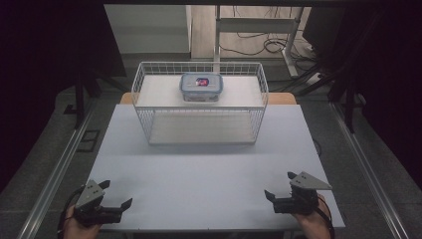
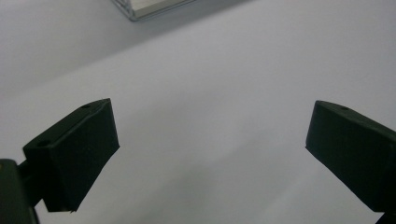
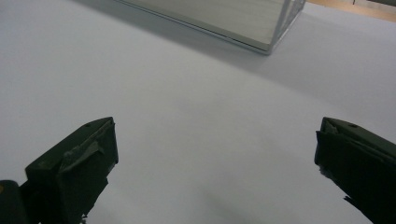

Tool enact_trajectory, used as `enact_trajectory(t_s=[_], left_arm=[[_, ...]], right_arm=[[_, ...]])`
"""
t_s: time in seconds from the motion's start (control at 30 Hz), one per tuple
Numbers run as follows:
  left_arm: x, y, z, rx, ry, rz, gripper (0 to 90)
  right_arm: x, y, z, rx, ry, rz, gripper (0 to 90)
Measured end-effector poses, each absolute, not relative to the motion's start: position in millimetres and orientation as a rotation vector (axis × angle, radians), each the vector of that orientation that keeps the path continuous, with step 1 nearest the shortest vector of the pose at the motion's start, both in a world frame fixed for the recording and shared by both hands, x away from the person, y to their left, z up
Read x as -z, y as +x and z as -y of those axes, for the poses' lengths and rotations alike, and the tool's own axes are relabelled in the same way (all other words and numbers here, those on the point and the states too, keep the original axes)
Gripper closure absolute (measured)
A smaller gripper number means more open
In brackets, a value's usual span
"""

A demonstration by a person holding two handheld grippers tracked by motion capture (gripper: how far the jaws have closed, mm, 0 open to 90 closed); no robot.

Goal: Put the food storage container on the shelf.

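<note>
On top of the wire basket (image 1: 199, 102) at the far middle of the desk (image 1: 209, 164) sits a lidded plastic box (image 1: 201, 87). The box is upright, lid upward, resting on the pale board that closes the basket's top, slightly right of that board's centre. Its long axis runs left to right, parallel to the desk's far edge; a red and dark patch shows through the clear lid. The basket's own long axis runs the same way, and its near side wall faces the person.

Near the desk's front left corner is the left gripper (image 1: 117, 194), held in a hand (image 1: 74, 226), with its jaws spread wide and nothing between them. The left gripper view shows both black jaws well apart over bare desk, with a corner of the basket (image 2: 140, 9) at the top of the view.

Near the front right corner is the right gripper (image 1: 279, 185), likewise released and empty, held in the other hand (image 1: 313, 224). The right gripper view shows its jaws wide apart over bare desk, with the basket's lower near corner (image 3: 268, 44) ahead.

Both grippers are well apart from the box and the basket. The desk surface between them and the basket carries no other thing. Bare desk lies to the left and right of the basket, up to the desk's side edges. A metal rail (image 1: 59, 169) runs along the floor on each side of the desk.
</note>
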State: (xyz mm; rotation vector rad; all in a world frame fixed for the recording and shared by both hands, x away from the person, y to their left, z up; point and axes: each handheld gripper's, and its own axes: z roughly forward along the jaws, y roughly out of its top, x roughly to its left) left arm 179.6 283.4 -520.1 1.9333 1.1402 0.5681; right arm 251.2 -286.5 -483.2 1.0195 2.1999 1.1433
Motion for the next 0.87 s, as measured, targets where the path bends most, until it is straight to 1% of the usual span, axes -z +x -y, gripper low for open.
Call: enact_trajectory(t_s=[0.4, 0.6, 0.7, 0.87], left_arm=[[537.5, 176.3, -300.5, -0.535, 1.94, -1.21, 1.4], [544.5, 179.2, -302.1, -0.493, 1.97, -1.24, 0.9], [550.2, 182.2, -301.8, -0.45, 2.002, -1.269, 0.8], [550.8, 183.1, -301.1, -0.441, 2.007, -1.271, 0.7]], right_arm=[[496.8, 245.1, 308.0, -1.071, 1.106, -2.207, 0.0], [505.2, 245.7, 310.4, -1.025, 1.141, -2.259, 0.0], [505.2, 245.9, 310.1, -1.025, 1.146, -2.26, 0.0], [506.5, 247.2, 309.7, -1.016, 1.145, -2.276, 0.0]])
